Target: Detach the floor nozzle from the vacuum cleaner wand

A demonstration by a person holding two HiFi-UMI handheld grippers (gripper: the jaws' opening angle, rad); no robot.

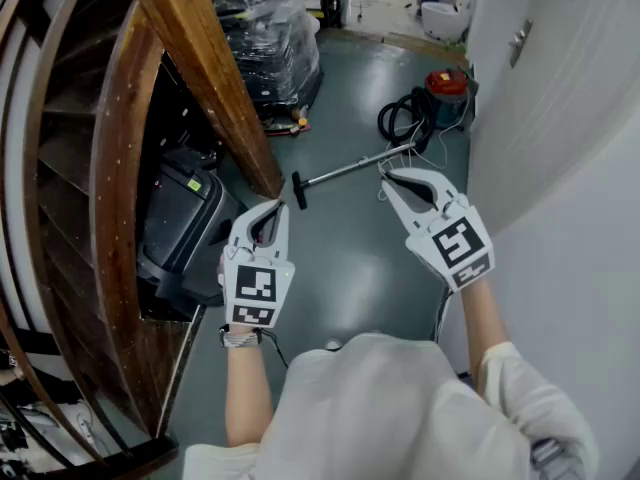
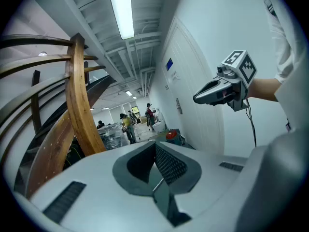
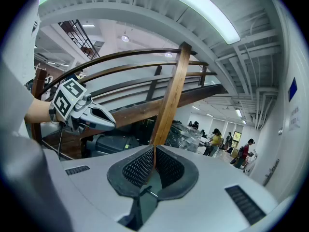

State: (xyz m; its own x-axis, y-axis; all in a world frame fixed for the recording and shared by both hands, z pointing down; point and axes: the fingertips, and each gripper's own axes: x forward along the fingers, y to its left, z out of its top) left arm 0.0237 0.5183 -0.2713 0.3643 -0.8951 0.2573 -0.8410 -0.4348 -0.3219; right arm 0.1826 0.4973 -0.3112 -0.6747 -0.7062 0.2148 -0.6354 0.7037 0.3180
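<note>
The vacuum cleaner lies on the grey floor ahead: a red canister (image 1: 447,86), a coiled black hose (image 1: 400,118) and a metal wand (image 1: 355,166) ending in a small black floor nozzle (image 1: 298,190). My left gripper (image 1: 272,211) is held in the air short of the nozzle, shut and empty. My right gripper (image 1: 387,175) hovers near the wand's hose end, also shut on nothing. In the left gripper view my left gripper (image 2: 155,148) is shut, with the right gripper (image 2: 196,99) at upper right. In the right gripper view my right gripper (image 3: 154,151) is shut, and the left gripper (image 3: 113,125) shows.
A slanted wooden stair beam (image 1: 205,73) and curved railing (image 1: 110,198) fill the left. A black machine (image 1: 180,223) sits under the stairs, and a plastic-wrapped stack (image 1: 268,38) stands behind. A white door (image 1: 545,88) lines the right. People (image 2: 128,124) stand far off.
</note>
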